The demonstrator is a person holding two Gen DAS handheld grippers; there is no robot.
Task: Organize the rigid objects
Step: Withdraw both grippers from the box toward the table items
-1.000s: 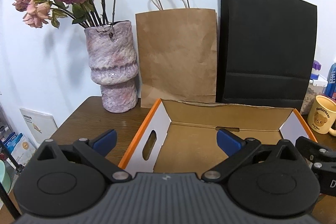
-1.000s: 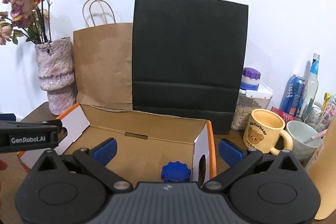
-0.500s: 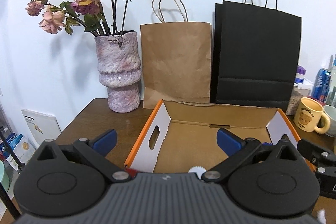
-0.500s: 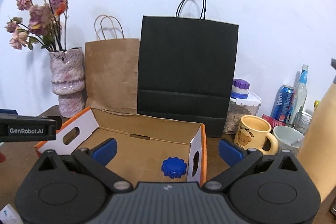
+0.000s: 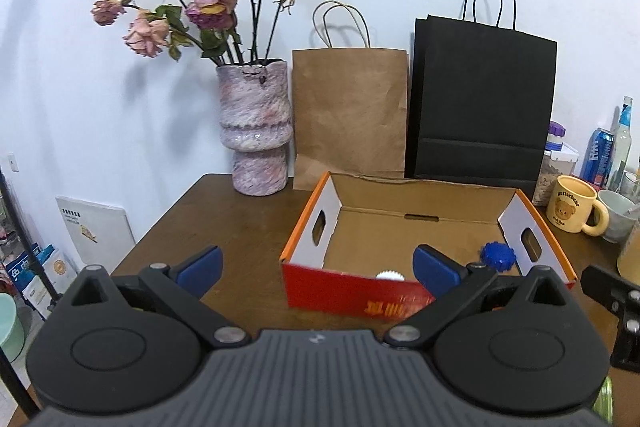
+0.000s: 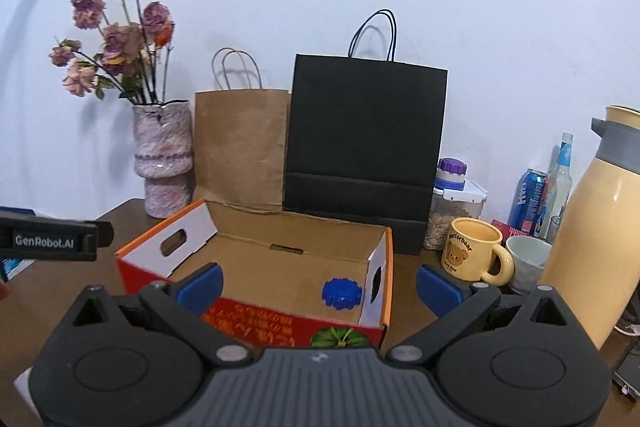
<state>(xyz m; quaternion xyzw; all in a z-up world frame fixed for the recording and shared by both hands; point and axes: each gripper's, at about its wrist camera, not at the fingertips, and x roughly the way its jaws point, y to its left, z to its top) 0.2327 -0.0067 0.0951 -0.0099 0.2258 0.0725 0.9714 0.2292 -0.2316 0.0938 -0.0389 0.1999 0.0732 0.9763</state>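
— Gear first: where does the blue gear lie?

— Flat on the floor of the cardboard box, in the near right corner, just beside the white end wall with the hand hole. A white gear lies further left in the same box, close behind the red front wall; only its top edge shows in the left view, and the right view hides it.

— Which way do they point?

— Both are round discs lying on their faces, so neither has a long axis to speak of; the toothed rim runs all round, axis up. Any approach angle looks as good as another.

— And from the grippers?

— The blue one sits ahead of and below the right gripper, almost on its centre line, a touch right. From the left gripper it is off past the right finger. I judge the right hand nearer to it, the left nearer to the white one.

— Jaws?

— Both pairs stand wide apart with nothing between them, held outside the box, short of its front wall.

— Beyond that?

— Table under the box; vase, brown bag and black bag behind; mug and flask to the right.
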